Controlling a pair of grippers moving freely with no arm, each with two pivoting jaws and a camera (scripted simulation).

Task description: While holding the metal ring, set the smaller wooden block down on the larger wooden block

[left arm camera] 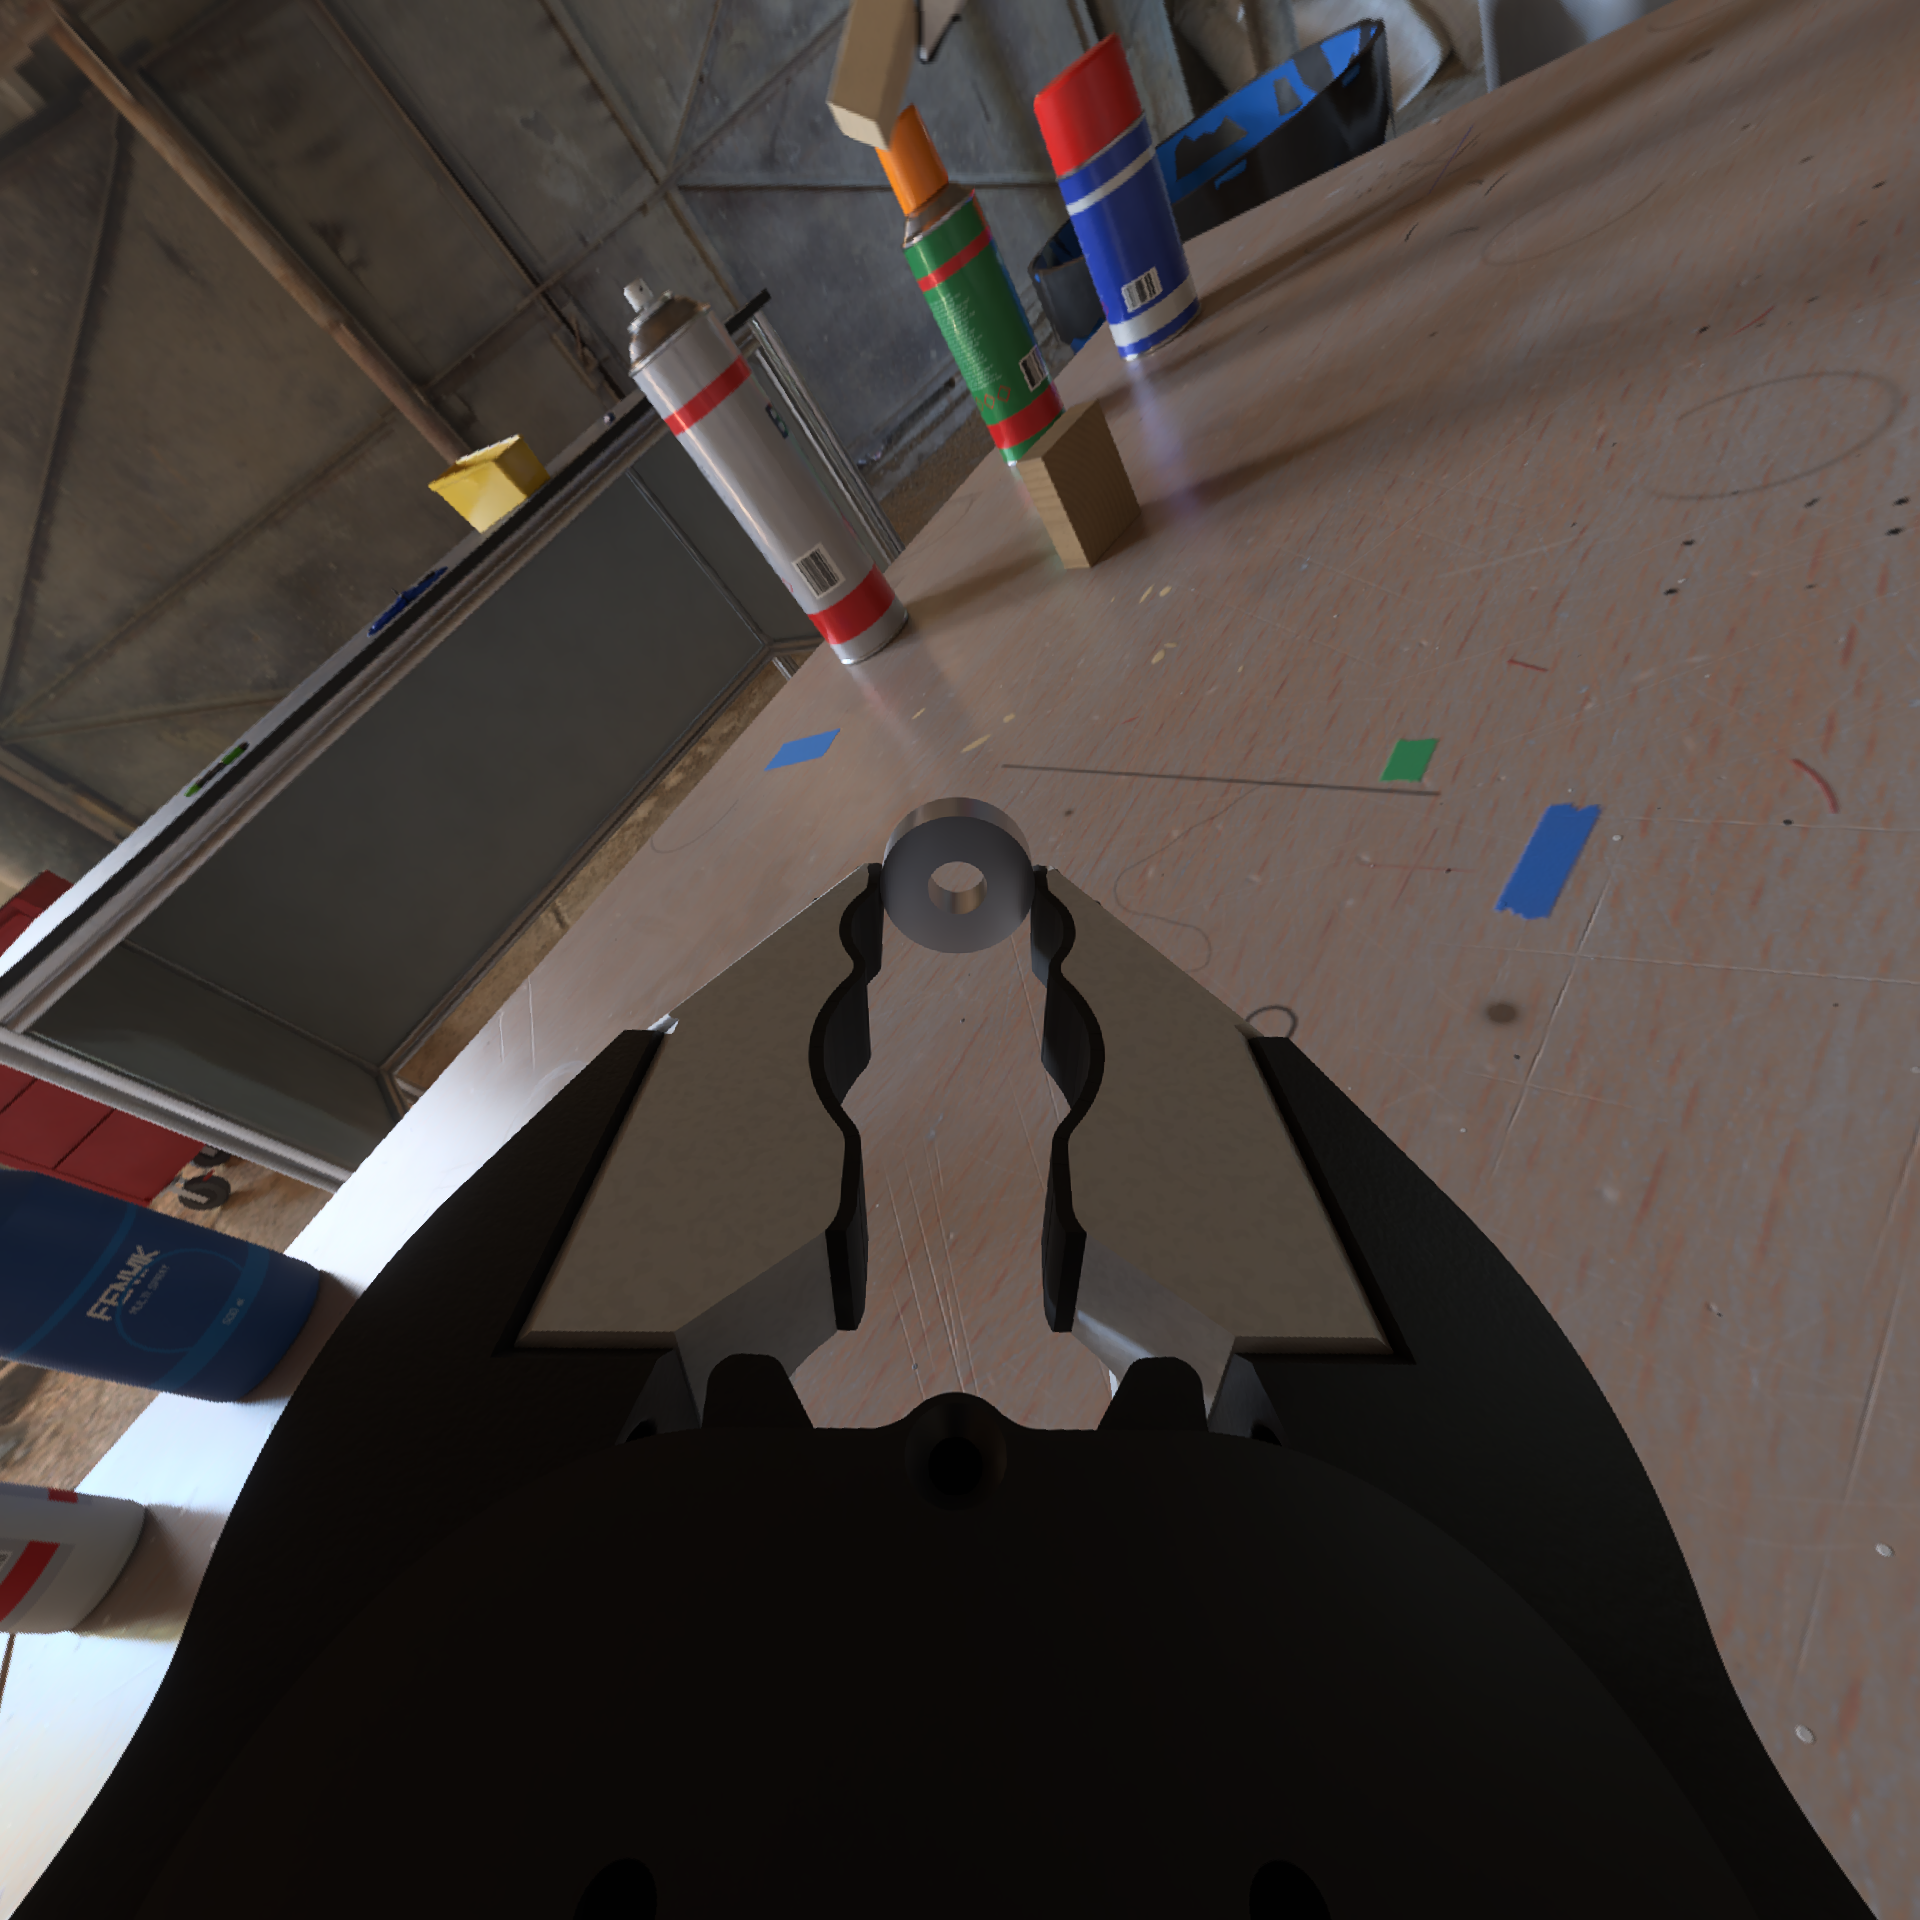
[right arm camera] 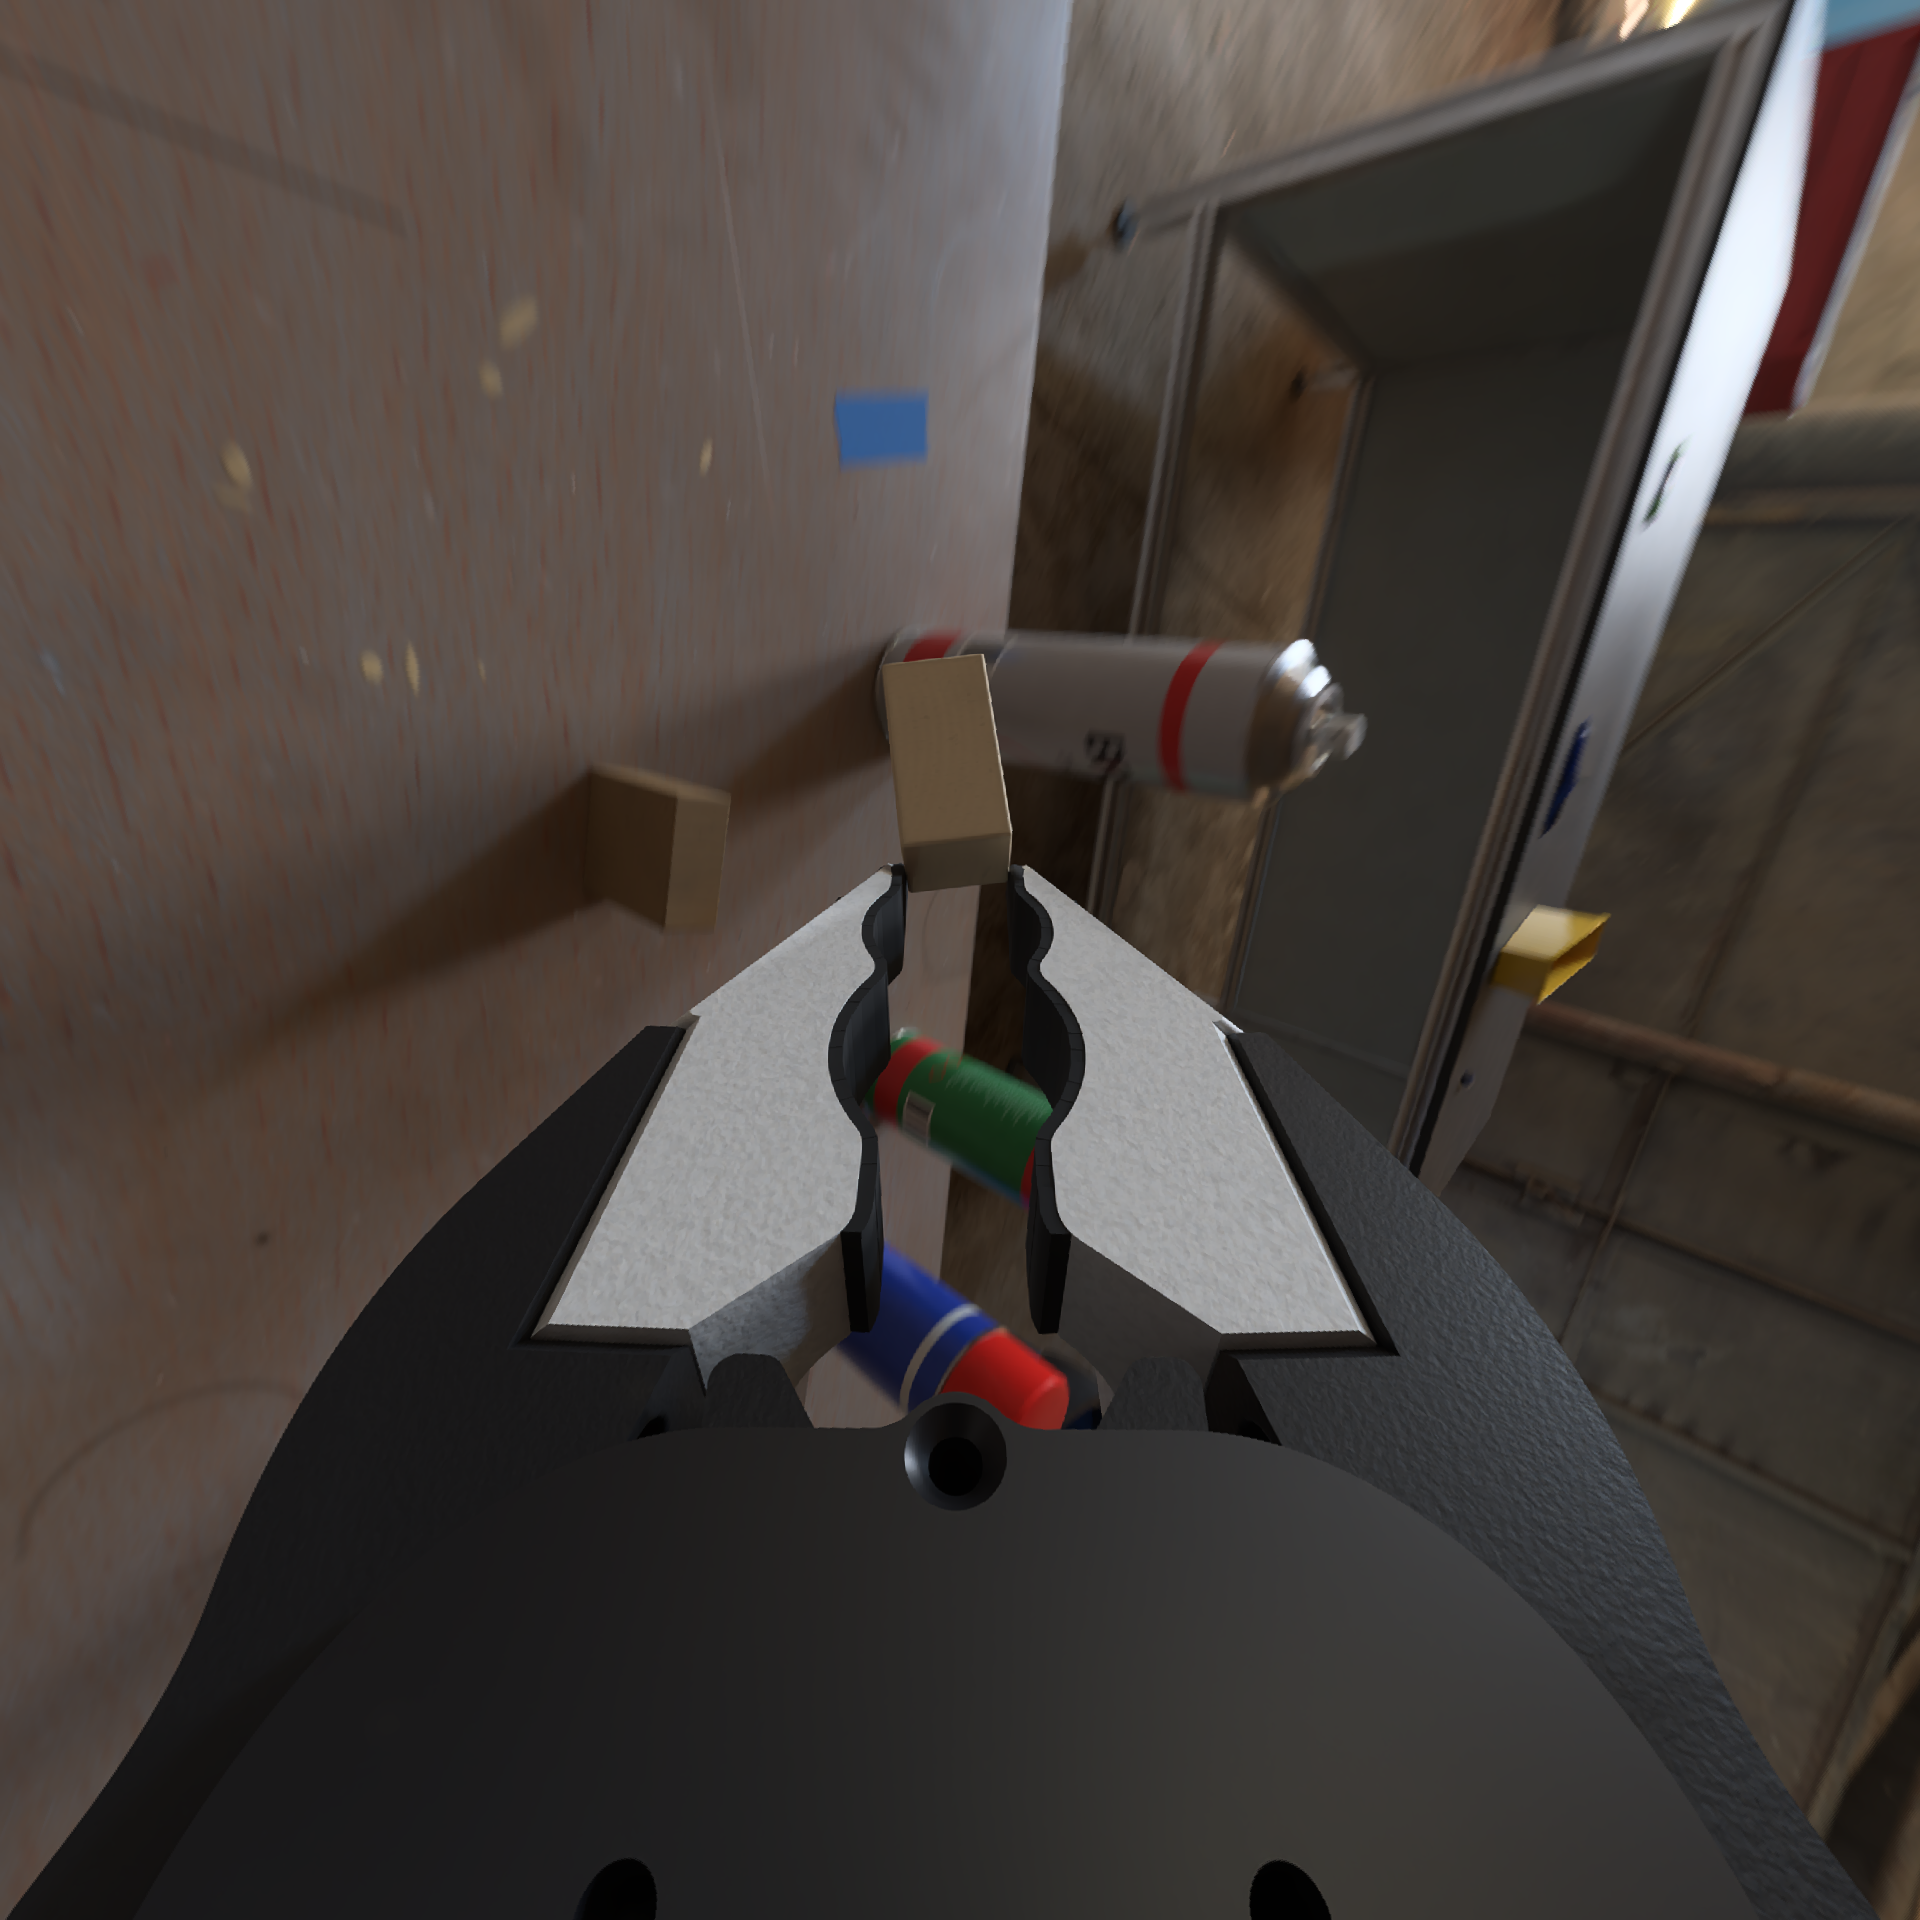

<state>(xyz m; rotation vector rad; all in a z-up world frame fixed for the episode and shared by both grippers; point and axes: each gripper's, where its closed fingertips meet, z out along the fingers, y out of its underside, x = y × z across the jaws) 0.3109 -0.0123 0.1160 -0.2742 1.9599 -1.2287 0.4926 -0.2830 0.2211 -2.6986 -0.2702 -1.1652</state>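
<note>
Above the table (left arm camera: 1455,1039), left gripper (left arm camera: 957,883) clamps the ring (left arm camera: 957,876), parked clear. Right gripper (right arm camera: 957,876) pinches the small block (right arm camera: 948,769) by its end, airborne beside the large block (right arm camera: 657,844), leaving its underside free for stacking.

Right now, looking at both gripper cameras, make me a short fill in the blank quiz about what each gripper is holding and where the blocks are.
1. The left gripper is shut on the metal ____.
2. The smaller wooden block is clamped by the ____ gripper.
3. The larger wooden block sits on the table, right beside the ____ spray can with the orange cap.
4. The smaller wooden block is held in the ____, not yet on the larger one.

Missing words: ring; right; green; air
</note>
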